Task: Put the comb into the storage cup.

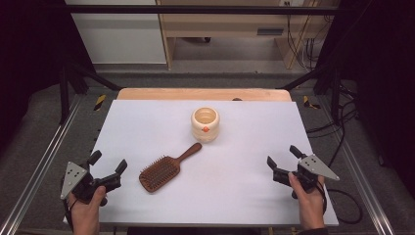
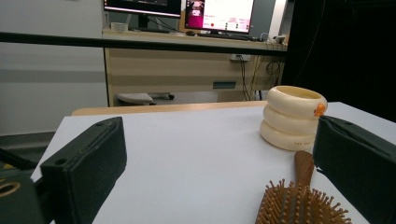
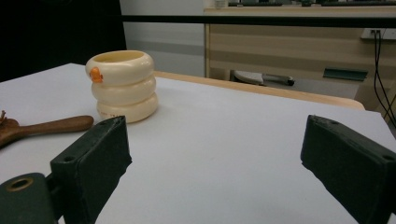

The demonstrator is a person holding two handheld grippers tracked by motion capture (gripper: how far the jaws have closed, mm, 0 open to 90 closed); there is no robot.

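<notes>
Wooden bristled hairbrush (image 1: 161, 171) lies near ribbed cream holder (image 1: 205, 124).

A cream, ribbed ceramic cup (image 1: 205, 124) stands on the white table (image 1: 244, 196), nearer its far edge, about midway across. A brown wooden paddle hairbrush (image 1: 166, 169) lies just before it, toward the near-left corner, handle pointing at the cup.

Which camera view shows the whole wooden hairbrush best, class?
The high view: the wooden hairbrush lies there complete, bristles up, handle pointing toward the cream ringed cup. The left gripper view shows its handle and part of its bristled head, cut by the frame edge. The right gripper view shows mostly the handle.
</notes>
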